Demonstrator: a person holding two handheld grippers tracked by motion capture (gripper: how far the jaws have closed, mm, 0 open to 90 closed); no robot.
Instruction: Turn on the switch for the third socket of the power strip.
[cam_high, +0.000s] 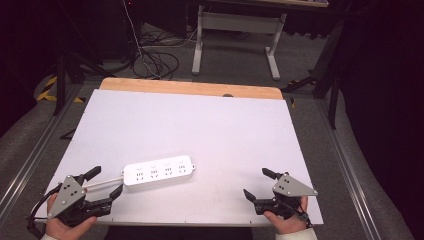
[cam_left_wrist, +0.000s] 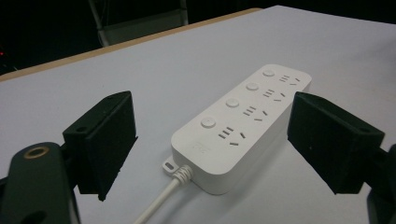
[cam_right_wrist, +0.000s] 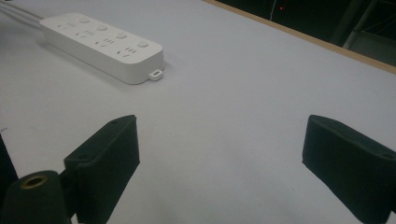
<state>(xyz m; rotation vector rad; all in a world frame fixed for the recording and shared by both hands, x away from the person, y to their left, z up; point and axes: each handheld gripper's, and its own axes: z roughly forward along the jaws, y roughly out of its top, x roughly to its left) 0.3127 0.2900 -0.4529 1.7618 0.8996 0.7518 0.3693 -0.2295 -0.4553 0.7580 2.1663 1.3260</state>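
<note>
A white power strip (cam_high: 158, 172) with several sockets and round buttons lies flat near the front left of the white table top (cam_high: 200, 125), its white cord (cam_high: 102, 183) running left. My left gripper (cam_high: 106, 181) stands open just left of the strip's cord end, the cord passing between its jaws. In the left gripper view the strip (cam_left_wrist: 243, 123) lies between the jaws (cam_left_wrist: 212, 144) and ahead of them, untouched. My right gripper (cam_high: 258, 183) rests open at the front right, holding nothing. From the right gripper view the strip (cam_right_wrist: 100, 44) lies far off at upper left, beyond the open gripper (cam_right_wrist: 224, 158).
A wooden strip (cam_high: 190, 88) edges the table's far side. Beyond it stand a white desk frame (cam_high: 237, 35) and loose cables (cam_high: 155, 60) on the floor. Metal rails (cam_high: 345, 165) run along both sides of the table.
</note>
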